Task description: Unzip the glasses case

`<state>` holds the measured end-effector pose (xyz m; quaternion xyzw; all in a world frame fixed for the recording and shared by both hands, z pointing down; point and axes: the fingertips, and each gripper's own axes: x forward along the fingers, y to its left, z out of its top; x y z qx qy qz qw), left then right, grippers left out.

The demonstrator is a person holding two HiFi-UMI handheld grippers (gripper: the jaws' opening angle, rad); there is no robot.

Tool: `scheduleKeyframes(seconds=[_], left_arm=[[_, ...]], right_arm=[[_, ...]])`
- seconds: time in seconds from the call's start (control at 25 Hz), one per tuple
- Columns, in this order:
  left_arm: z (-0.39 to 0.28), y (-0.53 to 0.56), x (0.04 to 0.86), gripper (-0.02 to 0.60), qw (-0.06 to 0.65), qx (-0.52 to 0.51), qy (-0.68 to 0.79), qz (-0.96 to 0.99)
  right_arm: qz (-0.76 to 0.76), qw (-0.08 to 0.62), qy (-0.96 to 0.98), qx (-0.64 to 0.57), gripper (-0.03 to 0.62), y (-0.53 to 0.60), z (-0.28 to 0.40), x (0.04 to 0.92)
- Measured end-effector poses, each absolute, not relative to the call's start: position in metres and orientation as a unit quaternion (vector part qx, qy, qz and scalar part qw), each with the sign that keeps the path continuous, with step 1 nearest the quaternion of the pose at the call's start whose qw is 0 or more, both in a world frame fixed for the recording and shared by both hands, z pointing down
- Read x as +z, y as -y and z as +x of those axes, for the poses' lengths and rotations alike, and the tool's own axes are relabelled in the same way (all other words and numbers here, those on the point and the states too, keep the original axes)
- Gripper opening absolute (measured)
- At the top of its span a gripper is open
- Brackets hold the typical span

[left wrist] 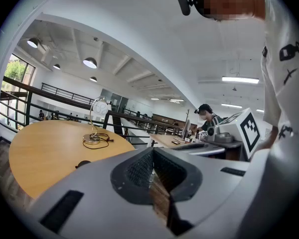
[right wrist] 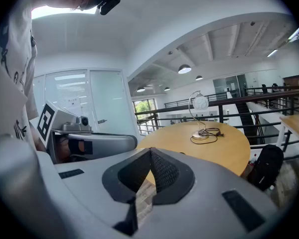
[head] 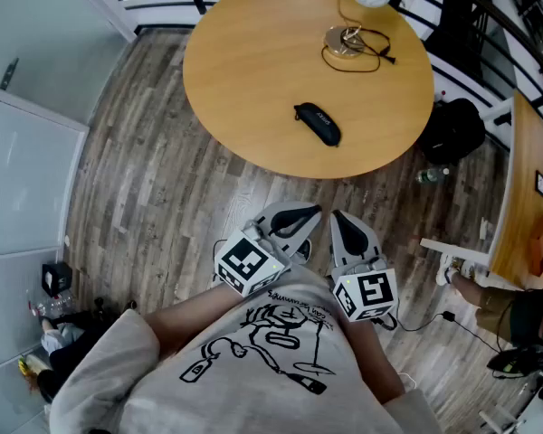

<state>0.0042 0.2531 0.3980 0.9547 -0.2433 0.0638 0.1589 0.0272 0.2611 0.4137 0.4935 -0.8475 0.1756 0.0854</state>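
One black glasses case (head: 318, 123) on the wooden surface (head: 253, 80), one desk lamp (head: 344, 42) at its 1 o'clock, left hand-held gripper (head: 296, 216) and right hand-held gripper (head: 345, 225) both closed, empty, case well apart at their 12 o'clock

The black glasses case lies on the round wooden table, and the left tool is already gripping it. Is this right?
Not quite. The glasses case does lie on the round table, but the left tool is not gripping it. The head view shows it off the table, close to the person, and the left gripper view shows its jaws together on nothing.
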Motion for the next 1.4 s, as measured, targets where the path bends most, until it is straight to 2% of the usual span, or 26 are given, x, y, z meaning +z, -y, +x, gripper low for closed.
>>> scheduleKeyframes(seconds=[0.76,1.4], left_arm=[[0.070,-0.297,0.411,0.008,0.161,0.085,0.236,0.954],[0.073,-0.270,0.412,0.008,0.162,0.084,0.252,0.950]], right_arm=[[0.485,0.068,0.851,0.190,0.025,-0.300,0.087,0.423],[0.488,0.064,0.847,0.202,0.025,-0.276,0.099,0.429]])
